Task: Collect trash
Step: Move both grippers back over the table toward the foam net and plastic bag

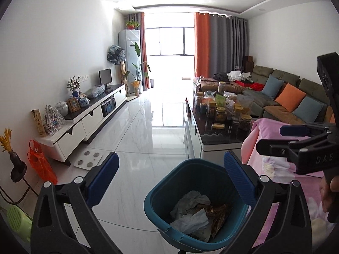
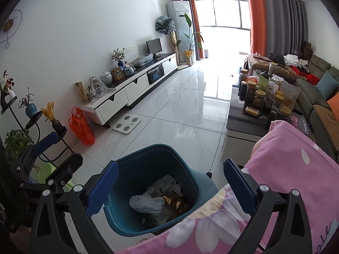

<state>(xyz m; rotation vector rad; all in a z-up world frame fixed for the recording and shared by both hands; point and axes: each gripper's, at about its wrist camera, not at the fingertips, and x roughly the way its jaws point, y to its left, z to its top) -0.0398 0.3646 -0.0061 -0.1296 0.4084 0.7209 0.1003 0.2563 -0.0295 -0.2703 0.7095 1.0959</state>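
Observation:
A teal trash bin stands on the white tile floor beside a table covered with a pink flowered cloth. It holds crumpled white paper and brown and gold wrappers. My left gripper is open and empty just above the bin. My right gripper is open and empty, over the bin and the cloth's edge. The trash also shows in the right wrist view. Each gripper shows in the other's view: right, left.
A coffee table crowded with jars stands ahead on the right, with a sofa behind it. A white TV cabinet lines the left wall. An orange bag, a bathroom scale and plant stands are at left.

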